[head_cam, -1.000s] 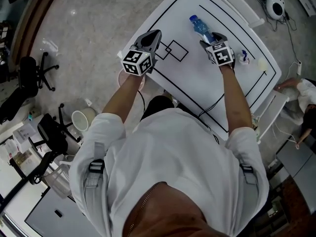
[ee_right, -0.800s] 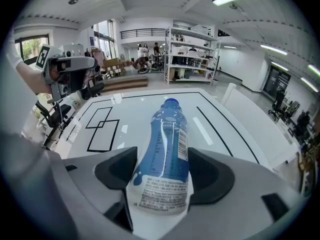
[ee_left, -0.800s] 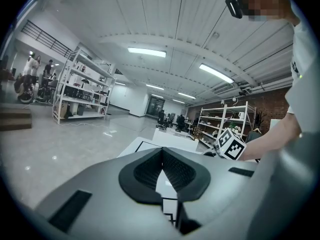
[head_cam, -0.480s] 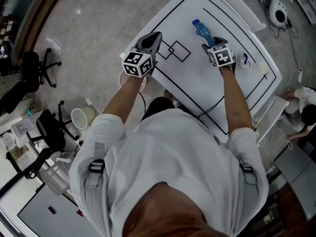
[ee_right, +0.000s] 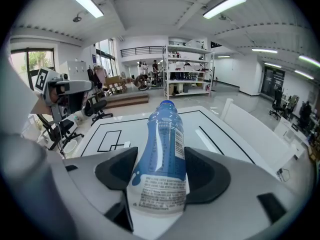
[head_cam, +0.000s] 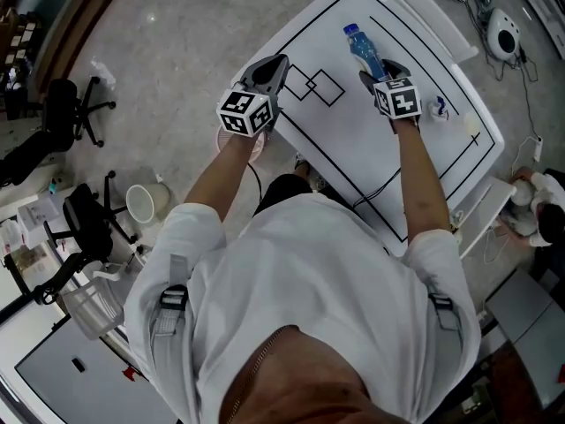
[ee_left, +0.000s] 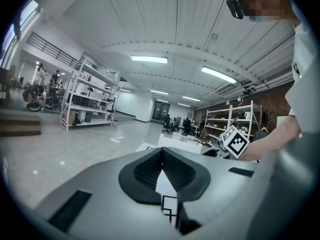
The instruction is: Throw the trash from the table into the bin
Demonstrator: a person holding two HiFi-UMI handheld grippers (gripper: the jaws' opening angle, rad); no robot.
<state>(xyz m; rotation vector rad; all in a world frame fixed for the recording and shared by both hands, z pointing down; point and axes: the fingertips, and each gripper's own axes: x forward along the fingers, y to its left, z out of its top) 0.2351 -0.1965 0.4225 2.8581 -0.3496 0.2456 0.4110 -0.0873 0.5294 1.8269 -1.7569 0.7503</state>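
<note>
The job is barely started. The right tongs (head_cam: pixel 381 71) are pinching a blue drink bottle (head_cam: pixel 360 47) round its lower body, its cap pointing away toward the upper edge of the white table (head_cam: pixel 353 140). Whether the bottle is clear of the surface I cannot tell. The left tongs (head_cam: pixel 275 65) are pressed together with nothing in them, over the table's left edge. Two small scraps (head_cam: pixel 439 106) lie at the table's right side, so those look left to do as well. A white bucket (head_cam: pixel 141 208) stands on the floor at the left of the frame, likely the bin; what is inside it cannot be made out.
</note>
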